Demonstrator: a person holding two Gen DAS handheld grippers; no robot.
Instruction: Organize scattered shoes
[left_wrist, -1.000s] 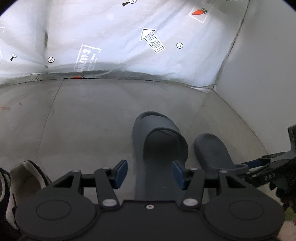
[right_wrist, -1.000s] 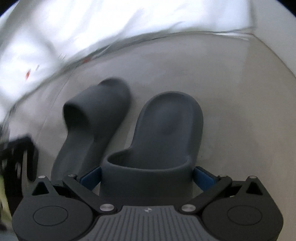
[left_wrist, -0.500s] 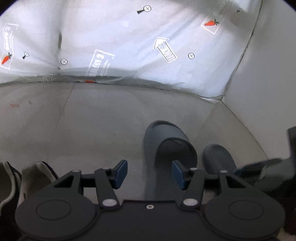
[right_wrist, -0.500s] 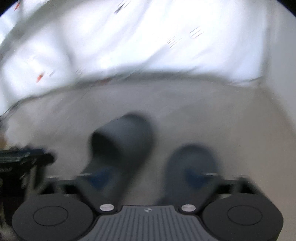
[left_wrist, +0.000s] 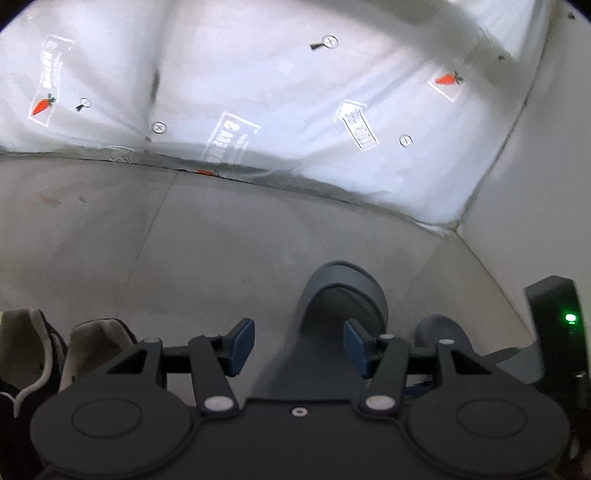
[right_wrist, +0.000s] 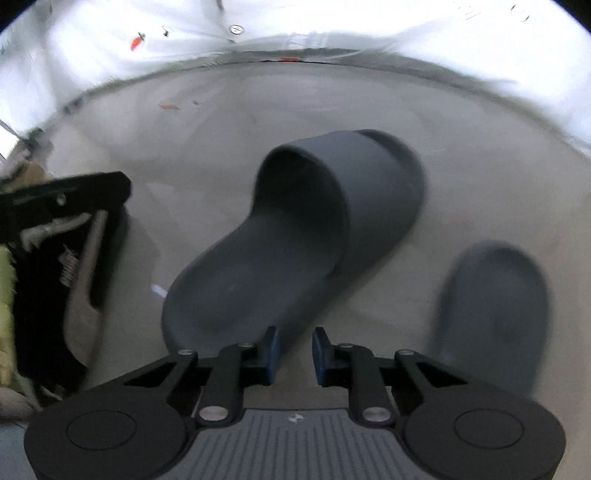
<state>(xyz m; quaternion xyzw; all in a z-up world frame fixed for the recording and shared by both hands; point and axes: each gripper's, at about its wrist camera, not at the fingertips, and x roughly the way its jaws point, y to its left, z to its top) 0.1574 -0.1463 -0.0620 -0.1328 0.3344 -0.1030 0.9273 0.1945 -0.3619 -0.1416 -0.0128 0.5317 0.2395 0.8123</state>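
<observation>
Pairing the two dark grey moulded foam slides looks like the step in hand, and both lie on the pale grey tiled floor (right_wrist: 332, 99) toward its right corner, where the white printed plastic sheet (left_wrist: 258, 92) meets the plain wall. The strapped slide (right_wrist: 306, 236) lies with its heel nearest the right gripper (right_wrist: 294, 354), whose jaws have come nearly together and clasp nothing. The second slide (right_wrist: 495, 310) lies just beside it on the right, apart from it. Better to square the heels so the toes point at the sheet together. The left gripper (left_wrist: 299, 347) stands half open and empty, above the strapped slide's heel. A beige-and-black sneaker pair (left_wrist: 48, 347) sits at the left edge, cut off. The second slide is blurred and part hidden; whether the slides touch farther back I cannot tell.
</observation>
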